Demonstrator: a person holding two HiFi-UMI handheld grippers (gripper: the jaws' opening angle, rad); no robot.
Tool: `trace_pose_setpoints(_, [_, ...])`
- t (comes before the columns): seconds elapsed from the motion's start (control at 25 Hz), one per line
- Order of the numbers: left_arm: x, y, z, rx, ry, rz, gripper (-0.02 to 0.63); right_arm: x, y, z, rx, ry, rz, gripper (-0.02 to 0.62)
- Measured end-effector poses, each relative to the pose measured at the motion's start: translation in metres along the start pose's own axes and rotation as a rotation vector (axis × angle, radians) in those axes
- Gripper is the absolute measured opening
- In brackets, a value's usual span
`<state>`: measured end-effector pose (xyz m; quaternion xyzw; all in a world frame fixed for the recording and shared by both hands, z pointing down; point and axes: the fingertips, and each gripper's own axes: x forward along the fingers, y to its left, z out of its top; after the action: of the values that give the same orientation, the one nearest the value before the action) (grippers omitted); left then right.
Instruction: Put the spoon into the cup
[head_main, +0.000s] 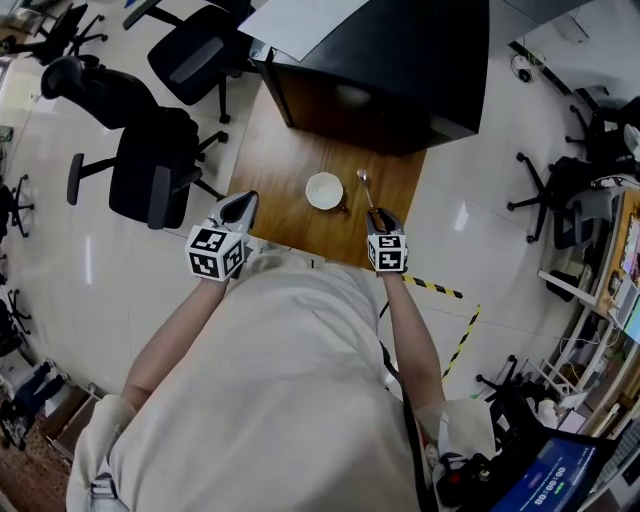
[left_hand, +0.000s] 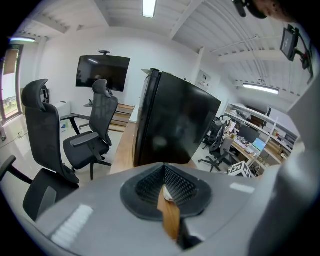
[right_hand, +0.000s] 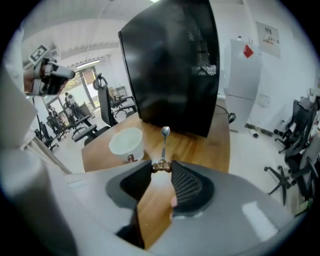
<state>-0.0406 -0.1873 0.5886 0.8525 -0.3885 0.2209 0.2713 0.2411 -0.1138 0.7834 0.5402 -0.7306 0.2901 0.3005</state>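
A white cup (head_main: 324, 190) stands on the wooden table (head_main: 280, 165), right of its middle. A metal spoon (head_main: 365, 187) lies just right of the cup, bowl pointing away from me. My right gripper (head_main: 379, 216) is shut on the spoon's near handle end. In the right gripper view the spoon (right_hand: 163, 146) juts forward from the closed tips of the right gripper (right_hand: 161, 167), lifted off the wood, with the cup (right_hand: 125, 141) to its left. My left gripper (head_main: 240, 207) hovers at the table's near left edge; in its own view the left gripper (left_hand: 164, 170) is shut and holds nothing.
A large black cabinet (head_main: 390, 70) fills the table's far end, close behind the cup and spoon. Office chairs (head_main: 150, 165) stand on the floor to the left. Yellow-black tape (head_main: 440, 290) marks the floor on the right. More chairs and desks line the right side.
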Motion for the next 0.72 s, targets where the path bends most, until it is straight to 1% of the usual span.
trace_pose_setpoints(0.16, [-0.005, 0.005, 0.002, -0.008, -0.012, 0.003, 0.000, -0.012, 0.018, 0.023, -0.058, -0.034, 0.030, 0.126])
trace_pose_setpoints(0.32, [-0.009, 0.011, 0.002, -0.015, -0.024, 0.007, 0.000, -0.018, 0.046, 0.038, -0.135, -0.038, 0.084, 0.126])
trace_pose_setpoints(0.56, [-0.015, 0.017, -0.002, -0.032, -0.040, 0.011, 0.000, -0.012, 0.076, 0.040, -0.222, -0.009, 0.130, 0.126])
trace_pose_setpoints(0.72, [-0.020, 0.021, -0.008, -0.046, -0.046, 0.014, 0.000, -0.006, 0.087, 0.035, -0.269, 0.033, 0.150, 0.126])
